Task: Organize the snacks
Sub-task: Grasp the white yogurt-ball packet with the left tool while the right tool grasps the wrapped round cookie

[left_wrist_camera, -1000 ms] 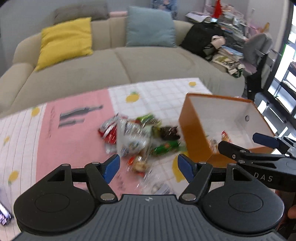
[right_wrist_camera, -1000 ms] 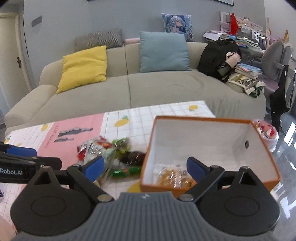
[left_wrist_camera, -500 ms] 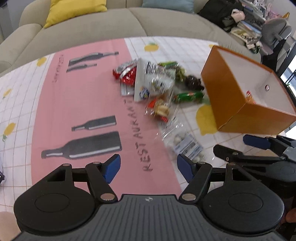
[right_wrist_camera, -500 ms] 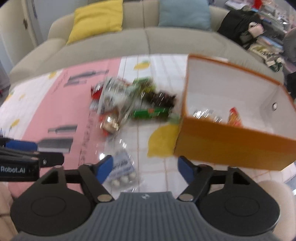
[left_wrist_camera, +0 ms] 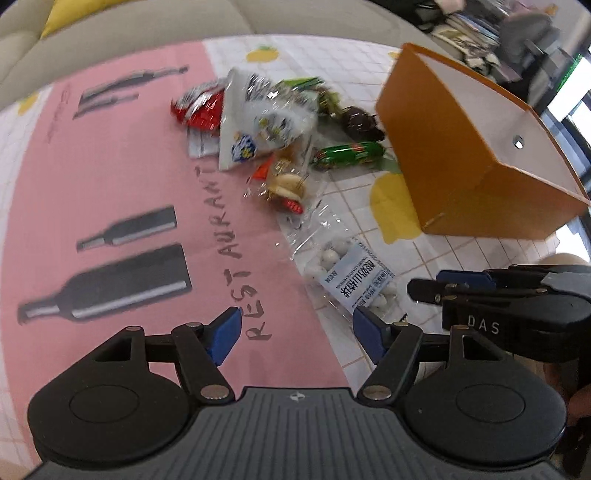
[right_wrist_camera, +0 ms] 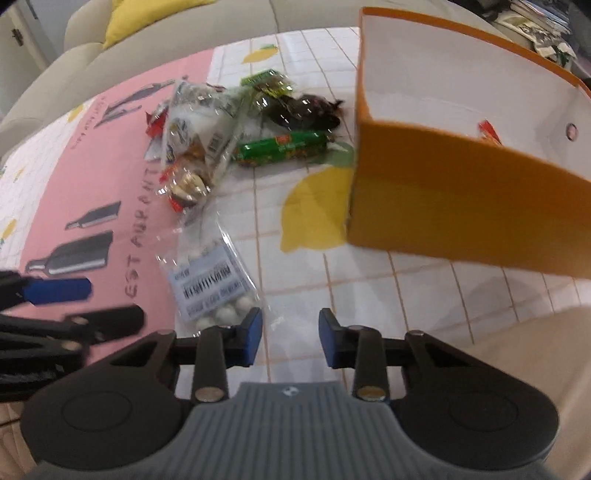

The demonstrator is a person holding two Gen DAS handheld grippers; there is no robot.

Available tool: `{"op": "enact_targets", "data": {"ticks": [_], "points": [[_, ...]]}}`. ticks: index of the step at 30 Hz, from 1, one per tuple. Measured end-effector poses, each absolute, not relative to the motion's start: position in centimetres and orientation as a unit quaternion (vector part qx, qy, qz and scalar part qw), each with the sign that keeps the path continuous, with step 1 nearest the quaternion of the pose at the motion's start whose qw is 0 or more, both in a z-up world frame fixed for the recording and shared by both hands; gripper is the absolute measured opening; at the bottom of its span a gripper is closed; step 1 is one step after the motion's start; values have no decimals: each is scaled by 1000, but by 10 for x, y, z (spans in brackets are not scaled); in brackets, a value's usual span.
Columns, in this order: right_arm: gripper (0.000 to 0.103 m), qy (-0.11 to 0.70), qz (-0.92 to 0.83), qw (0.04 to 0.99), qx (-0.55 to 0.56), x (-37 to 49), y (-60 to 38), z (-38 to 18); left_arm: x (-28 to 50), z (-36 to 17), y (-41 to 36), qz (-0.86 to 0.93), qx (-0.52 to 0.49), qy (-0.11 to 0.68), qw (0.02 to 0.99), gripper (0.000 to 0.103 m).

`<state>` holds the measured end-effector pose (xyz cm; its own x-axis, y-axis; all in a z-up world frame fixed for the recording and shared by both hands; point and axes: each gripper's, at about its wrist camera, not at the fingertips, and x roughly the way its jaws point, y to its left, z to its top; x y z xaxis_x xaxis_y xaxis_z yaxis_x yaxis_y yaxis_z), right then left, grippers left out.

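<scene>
While poised above the candy bag (right_wrist_camera: pixel 212 284), left tool (left_wrist_camera: pixel 295 334) wide, right tool (right_wrist_camera: pixel 290 338) narrower, both empty.

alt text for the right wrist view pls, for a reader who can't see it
The right claw, open and empty, hovers low over a tiled lemon-print tablecloth, just beside a clear bag of white candies. Beyond lie a green wrapped roll and a loose snack pile; an orange box stands to the right.

A pink-and-white lemon-print tablecloth (left_wrist_camera: pixel 110 177) covers the table, with a beige sofa (right_wrist_camera: pixel 155 48) and yellow cushion (right_wrist_camera: pixel 125 22) behind it.
</scene>
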<state>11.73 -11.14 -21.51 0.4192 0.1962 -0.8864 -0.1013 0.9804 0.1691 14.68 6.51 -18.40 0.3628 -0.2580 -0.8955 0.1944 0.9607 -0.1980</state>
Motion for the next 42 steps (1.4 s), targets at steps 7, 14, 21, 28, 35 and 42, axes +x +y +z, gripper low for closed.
{"op": "enact_targets", "data": {"ticks": [7,14,21,28,35,42], "points": [[14,530,87,843,22,136,-101,-230,154,-189,72,-127,-81,556,817,79],[13,519,144,842,25,132,-84,-233,157,-199,86,-94,-134,568,806,79],[12,508,95,855,46,132,-104,-225,161,-200,74,-106,-146,569,802,86],[30,498,41,859,112,132,-136,-223,165,-205,35,-66,-91,571,813,87],[35,506,26,851,138,135,-145,-232,167,-213,20,-21,-67,563,823,89],[36,503,32,854,129,133,-141,-232,163,-215,13,-32,2,551,834,80]]}}
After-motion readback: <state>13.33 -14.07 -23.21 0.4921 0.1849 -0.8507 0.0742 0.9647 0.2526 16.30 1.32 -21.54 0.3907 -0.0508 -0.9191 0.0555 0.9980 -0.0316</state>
